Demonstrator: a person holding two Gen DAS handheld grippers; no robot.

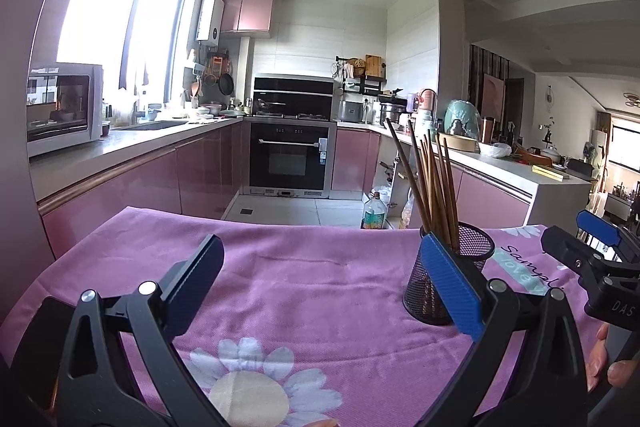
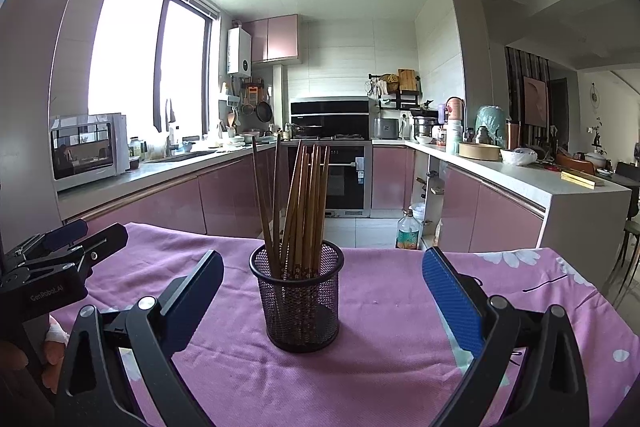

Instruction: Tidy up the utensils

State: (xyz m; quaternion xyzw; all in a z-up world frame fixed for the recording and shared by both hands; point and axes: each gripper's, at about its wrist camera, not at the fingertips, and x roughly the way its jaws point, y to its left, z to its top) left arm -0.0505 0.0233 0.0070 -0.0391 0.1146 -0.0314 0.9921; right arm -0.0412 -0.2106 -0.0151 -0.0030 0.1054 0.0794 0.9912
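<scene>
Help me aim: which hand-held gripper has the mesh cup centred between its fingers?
The right hand-held gripper: the mesh cup sits mid-gap; the left hand-held gripper has it behind one finger.

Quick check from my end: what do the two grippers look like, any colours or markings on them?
Both are black plastic clamp-style frames with silver pivot bolts. Each gripper, left and right, has flat rectangular fingers faced with textured blue pads. White lettering marks the bodies: "GenRobot.AI" on the left, "DAS" on the right. No cables or sleeves show.
</scene>
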